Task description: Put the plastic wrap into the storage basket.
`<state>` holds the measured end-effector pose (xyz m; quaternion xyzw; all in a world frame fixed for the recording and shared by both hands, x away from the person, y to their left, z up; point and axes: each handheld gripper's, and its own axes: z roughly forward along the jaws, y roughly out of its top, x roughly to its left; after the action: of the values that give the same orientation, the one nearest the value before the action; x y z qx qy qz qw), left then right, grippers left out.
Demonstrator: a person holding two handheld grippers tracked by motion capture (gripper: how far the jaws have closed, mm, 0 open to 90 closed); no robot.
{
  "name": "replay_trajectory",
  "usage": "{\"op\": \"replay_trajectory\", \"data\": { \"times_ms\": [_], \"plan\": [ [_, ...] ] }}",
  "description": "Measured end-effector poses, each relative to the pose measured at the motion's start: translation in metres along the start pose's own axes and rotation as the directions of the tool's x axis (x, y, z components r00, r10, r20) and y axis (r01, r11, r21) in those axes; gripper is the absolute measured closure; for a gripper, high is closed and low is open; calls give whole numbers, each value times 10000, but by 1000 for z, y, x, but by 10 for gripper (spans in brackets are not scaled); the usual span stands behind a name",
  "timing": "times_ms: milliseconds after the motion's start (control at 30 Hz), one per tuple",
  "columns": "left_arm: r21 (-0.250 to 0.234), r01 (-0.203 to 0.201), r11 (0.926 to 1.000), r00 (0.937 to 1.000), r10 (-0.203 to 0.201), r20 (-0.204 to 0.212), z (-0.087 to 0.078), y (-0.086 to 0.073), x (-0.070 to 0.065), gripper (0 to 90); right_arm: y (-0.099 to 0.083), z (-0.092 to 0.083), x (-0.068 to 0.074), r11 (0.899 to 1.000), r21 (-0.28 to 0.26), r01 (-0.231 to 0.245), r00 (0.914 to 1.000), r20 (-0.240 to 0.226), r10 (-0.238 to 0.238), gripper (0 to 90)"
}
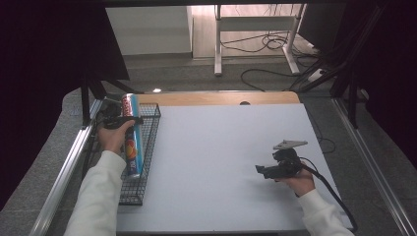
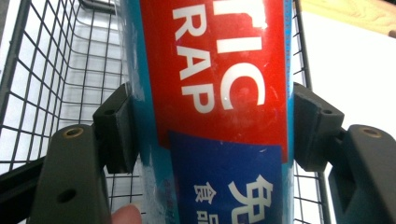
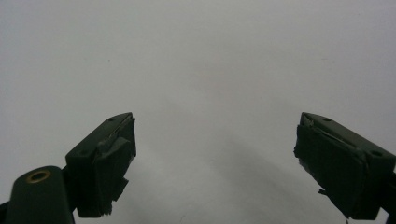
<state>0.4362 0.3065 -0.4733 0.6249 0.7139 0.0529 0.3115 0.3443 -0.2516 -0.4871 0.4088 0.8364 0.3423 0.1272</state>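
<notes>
Left gripper (image 1: 129,121) sits over the wire basket (image 1: 149,147) at the table's (image 1: 221,162) left edge, jaws pinching a long box of wrap (image 1: 133,147). In the left gripper view both pads press the box's (image 2: 215,107) two long sides, one pad (image 2: 116,135) against the blue edge, the other against the far side; red label with white letters above, blue panel with white characters below. A fingertip (image 2: 126,215) shows at the bottom edge of that view, just beside the box. Basket mesh (image 2: 51,79) lies behind and to one side of the box; white tabletop beyond the basket's other wall. From the high view the box lies lengthwise inside the basket, one end toward the far left corner of the table, the other toward the near edge; the far end looks raised against the basket's far rim, though contact with the floor of the basket cannot be told. Left hand (image 1: 114,137) wraps the gripper body from the near side, white sleeve (image 1: 98,196) running to the near edge. Right gripper (image 1: 263,170) is held over bare table toward the near right corner, well apart from the basket, jaws pointing left. In the right gripper view its jaws stand spread wide, nothing between them, plain white tabletop (image 3: 210,70) ahead. A black cable (image 1: 329,189) trails from it toward the near right corner.
</notes>
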Motion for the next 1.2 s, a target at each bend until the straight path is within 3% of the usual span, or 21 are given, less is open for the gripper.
{"op": "replay_trajectory", "data": {
  "times_ms": [67,333,600,733,1200],
  "plan": [
    [526,-468,9975,9985,483,-276,4,-1,-5,312,0,1,0,10000,47,17,10000,82,-17,128],
    [586,-425,9974,9985,444,-317,-4,-2,-7,316,0,2,-1,9999,105,-89,9998,149,88,128],
    [588,-677,9960,9976,666,211,-37,-4,-8,320,1,0,-2,9994,31,-336,9993,160,336,135],
    [872,-754,9933,9968,727,332,-40,-5,-6,320,2,0,-3,9995,-28,-320,9994,143,320,135],
    [898,-422,9951,9989,439,-174,13,-14,-3,314,2,-2,-3,9995,-81,-321,9993,202,323,135]
  ]
}}
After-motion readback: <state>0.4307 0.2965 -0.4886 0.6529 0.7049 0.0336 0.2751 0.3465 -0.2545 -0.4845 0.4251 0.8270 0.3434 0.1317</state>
